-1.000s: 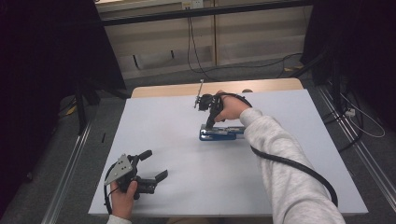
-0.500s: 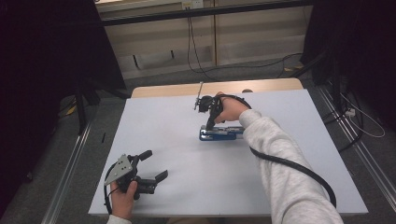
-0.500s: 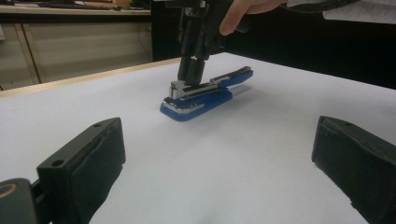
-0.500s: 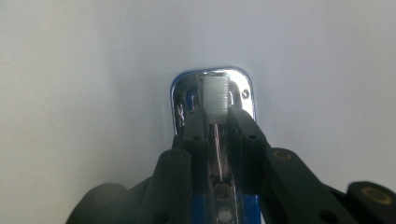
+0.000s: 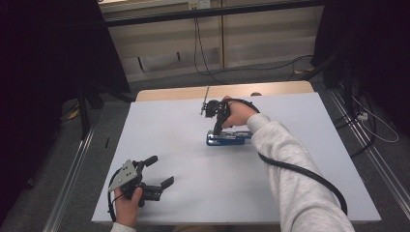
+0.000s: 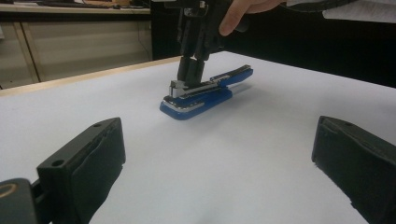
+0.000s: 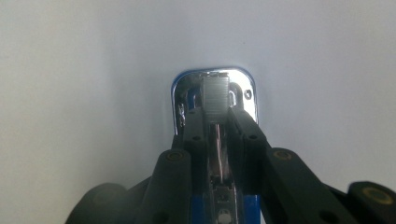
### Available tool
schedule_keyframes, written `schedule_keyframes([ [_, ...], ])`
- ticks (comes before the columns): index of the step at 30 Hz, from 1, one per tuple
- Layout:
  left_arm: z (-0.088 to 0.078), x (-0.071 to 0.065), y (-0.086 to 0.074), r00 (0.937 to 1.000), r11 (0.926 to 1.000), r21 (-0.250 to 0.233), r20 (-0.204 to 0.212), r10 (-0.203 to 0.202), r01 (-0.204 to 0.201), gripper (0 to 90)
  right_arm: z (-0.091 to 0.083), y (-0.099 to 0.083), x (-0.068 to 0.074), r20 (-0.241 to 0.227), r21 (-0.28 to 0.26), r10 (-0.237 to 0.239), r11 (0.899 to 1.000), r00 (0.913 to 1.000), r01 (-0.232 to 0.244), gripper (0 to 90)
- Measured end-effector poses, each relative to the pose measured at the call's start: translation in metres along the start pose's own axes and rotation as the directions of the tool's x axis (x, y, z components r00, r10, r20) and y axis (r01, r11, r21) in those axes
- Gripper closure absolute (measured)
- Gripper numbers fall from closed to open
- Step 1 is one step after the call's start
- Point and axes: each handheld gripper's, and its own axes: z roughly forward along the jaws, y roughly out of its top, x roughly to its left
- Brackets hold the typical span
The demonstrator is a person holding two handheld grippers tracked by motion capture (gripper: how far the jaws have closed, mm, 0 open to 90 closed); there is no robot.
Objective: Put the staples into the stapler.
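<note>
A blue stapler (image 5: 231, 139) with a shiny metal staple rail lies in the middle of the white table (image 5: 193, 203), lengthwise left to right. My right gripper (image 5: 216, 130) points straight down onto the stapler's left end. In the right gripper view its jaws flank the metal rail of the stapler (image 7: 215, 91), and my right gripper (image 7: 218, 114) is shut on it. The left gripper view shows the stapler (image 6: 201, 98) with the right gripper (image 6: 190, 77) standing on it. My left gripper (image 5: 162, 170) rests near the table's front left, open, with nothing inside my left gripper (image 6: 219, 140).
A strip of bare wooden tabletop (image 5: 217, 90) shows along the far edge. Metal rails (image 5: 72, 169) run along the floor on both sides. Cables (image 5: 203, 53) lie on the floor beyond the table, and the right gripper's black cable (image 5: 309, 176) trails over the sleeve.
</note>
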Motion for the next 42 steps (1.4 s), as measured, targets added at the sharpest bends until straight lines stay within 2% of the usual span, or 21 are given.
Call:
schedule_keyframes([
  [20,0.0006,-0.0006,-0.0004,0.9999,0.9999,-0.001,0.004,-0.012,0.012,2.8,0.0007,0.0,0.0002,0.003,0.008,-0.007,1.0,1.0,0.007,77.9],
  [27,0.0006,0.0005,-0.0002,1.0,1.0,-0.001,-0.005,0.006,-0.006,2.8,0.0011,0.001,0.0009,0.005,0.003,-0.009,1.0,0.9999,0.009,77.5],
  [33,0.001,-0.0007,-0.0008,0.9999,0.9999,0.004,0.004,-0.012,0.012,2.8,0.0024,0.0004,0.0007,0.004,0.011,-0.018,1.0,0.9998,0.018,77.6],
  [42,0.0014,-0.0001,-0.001,1.0,0.9999,0.01,0.001,-0.006,0.006,2.8,0.0007,-0.0009,0.0007,0.009,0.009,-0.016,1.0,0.9998,0.016,76.5],
])
